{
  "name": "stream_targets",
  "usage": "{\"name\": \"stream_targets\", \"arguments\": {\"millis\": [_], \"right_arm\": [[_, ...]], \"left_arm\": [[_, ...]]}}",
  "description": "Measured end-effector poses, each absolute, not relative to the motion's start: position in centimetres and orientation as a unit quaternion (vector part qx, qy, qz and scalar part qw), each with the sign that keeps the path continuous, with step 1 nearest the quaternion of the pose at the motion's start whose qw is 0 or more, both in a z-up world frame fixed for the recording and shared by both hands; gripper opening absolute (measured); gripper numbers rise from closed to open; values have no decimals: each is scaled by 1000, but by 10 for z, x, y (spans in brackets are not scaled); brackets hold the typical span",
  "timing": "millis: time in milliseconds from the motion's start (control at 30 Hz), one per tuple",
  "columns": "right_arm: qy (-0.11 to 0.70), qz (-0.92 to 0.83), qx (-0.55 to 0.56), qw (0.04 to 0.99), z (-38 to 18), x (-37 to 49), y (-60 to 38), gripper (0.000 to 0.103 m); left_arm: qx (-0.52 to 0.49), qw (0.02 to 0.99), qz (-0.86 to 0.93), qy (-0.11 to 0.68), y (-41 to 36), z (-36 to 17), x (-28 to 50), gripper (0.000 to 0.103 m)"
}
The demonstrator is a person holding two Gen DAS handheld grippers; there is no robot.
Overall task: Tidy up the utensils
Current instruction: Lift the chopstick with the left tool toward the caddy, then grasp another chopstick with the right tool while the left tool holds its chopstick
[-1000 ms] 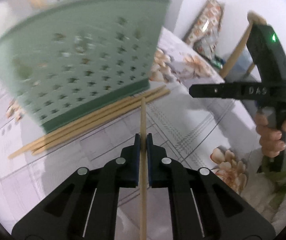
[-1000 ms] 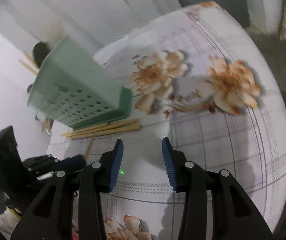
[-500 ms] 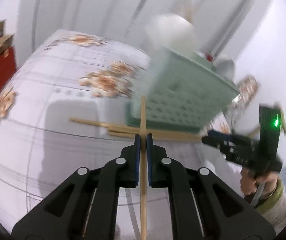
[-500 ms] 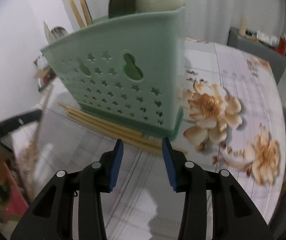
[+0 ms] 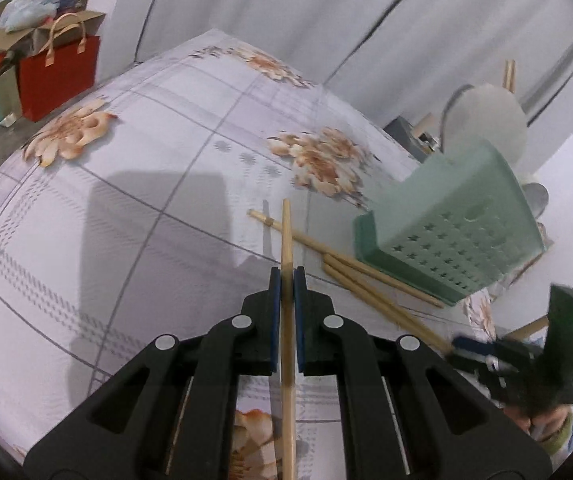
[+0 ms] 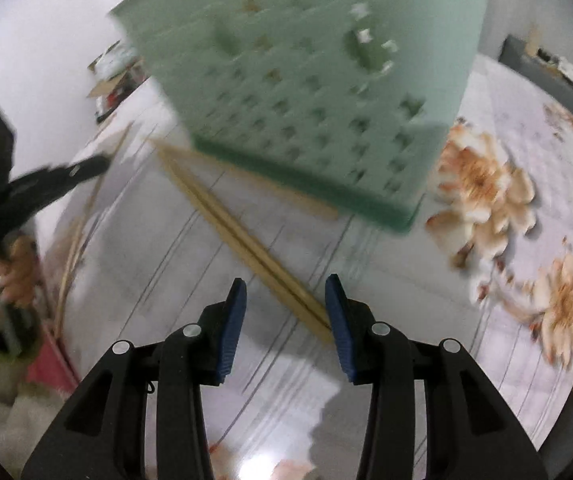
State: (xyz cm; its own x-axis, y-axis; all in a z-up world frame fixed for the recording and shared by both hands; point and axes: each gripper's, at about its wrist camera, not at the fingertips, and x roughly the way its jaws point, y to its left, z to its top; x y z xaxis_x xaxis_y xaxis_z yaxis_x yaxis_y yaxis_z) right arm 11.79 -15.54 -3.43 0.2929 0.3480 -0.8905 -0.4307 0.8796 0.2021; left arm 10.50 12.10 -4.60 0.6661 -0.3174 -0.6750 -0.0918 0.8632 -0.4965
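Chopstick (image 5: 286, 240) stays clamped in left gripper (image 5: 286, 280) while view swings.

We note the utensil holder (image 5: 458, 236) standing on the table (image 5: 134, 208), right of centre in the left wrist view. Loose chopsticks (image 5: 370, 276) lie on the table along its near base. Left of the holder, one chopstick (image 5: 286, 240) sits clamped in the left gripper (image 5: 286, 280). Far left, beyond the table edge, bags (image 5: 54, 68) stand on the floor.
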Motion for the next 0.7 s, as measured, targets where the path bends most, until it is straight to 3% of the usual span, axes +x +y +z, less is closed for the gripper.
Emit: {"name": "stream_targets", "arguments": {"millis": [133, 433, 700], "right_arm": [[559, 264, -37, 785, -37, 104, -158, 40], [515, 275, -40, 811, -17, 105, -138, 40], [498, 297, -100, 808, -25, 106, -83, 29]], "left_arm": [[-256, 874, -58, 408, 125, -51, 104, 5], [-251, 876, -46, 410, 127, -57, 102, 5], [-243, 880, -39, 407, 127, -59, 98, 5]]}}
